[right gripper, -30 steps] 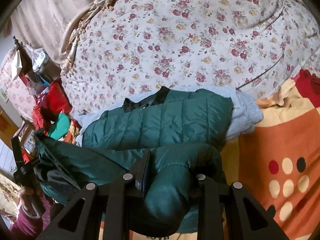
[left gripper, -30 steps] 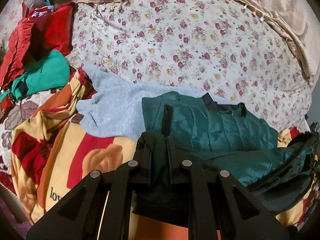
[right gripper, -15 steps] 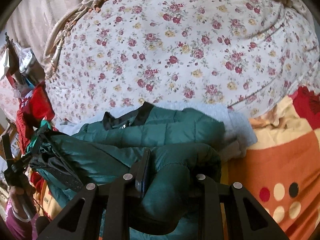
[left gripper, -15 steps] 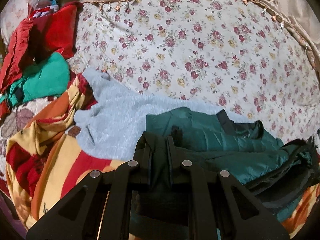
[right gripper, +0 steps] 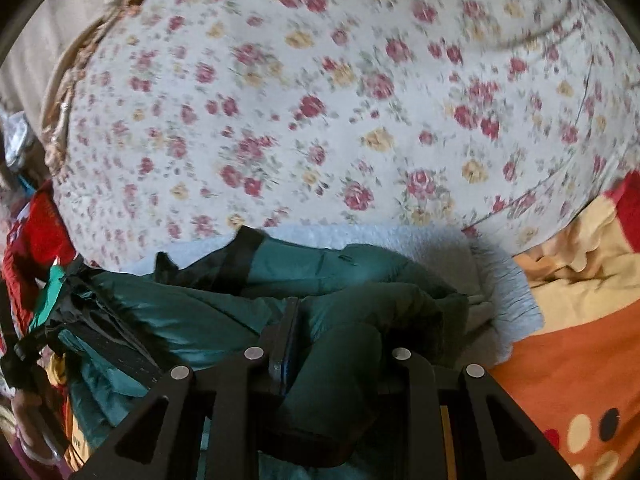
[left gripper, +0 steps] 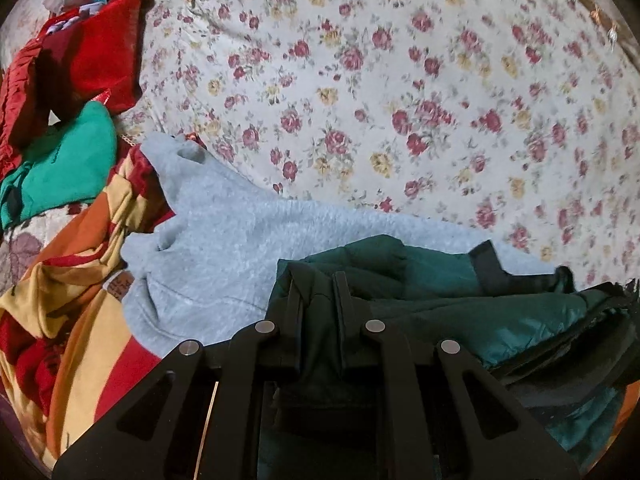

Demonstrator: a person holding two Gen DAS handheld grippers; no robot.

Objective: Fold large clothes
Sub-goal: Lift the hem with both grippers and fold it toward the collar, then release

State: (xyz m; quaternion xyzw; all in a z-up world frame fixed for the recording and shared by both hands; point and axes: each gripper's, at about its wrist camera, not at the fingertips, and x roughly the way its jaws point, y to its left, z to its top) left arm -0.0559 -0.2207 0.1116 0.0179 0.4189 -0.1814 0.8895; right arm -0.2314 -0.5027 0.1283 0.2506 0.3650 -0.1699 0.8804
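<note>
A dark green quilted puffer jacket point(left gripper: 460, 312) lies folded over on a pale grey fleece garment point(left gripper: 224, 248) on the bed. My left gripper point(left gripper: 318, 292) is shut on a dark edge of the jacket at its left end. My right gripper point(right gripper: 352, 312) is shut on a bunched green sleeve or hem of the same jacket point(right gripper: 224, 312) at its right end. The jacket's black collar strip point(right gripper: 244, 256) shows on the far side. The fleece point(right gripper: 480, 264) sticks out past the jacket on the right.
A floral bedsheet point(left gripper: 400, 100) fills the far half. A red, orange and yellow blanket point(left gripper: 60, 320) lies under the clothes, also to the right point(right gripper: 580, 340). Red clothes point(left gripper: 76, 60) and a teal garment point(left gripper: 60, 168) are piled at the far left.
Both grippers have carried the jacket's near edge forward over itself toward the floral sheet. The visible quilted body has shrunk. Both views are closer to the sheet and motion-blurred.
</note>
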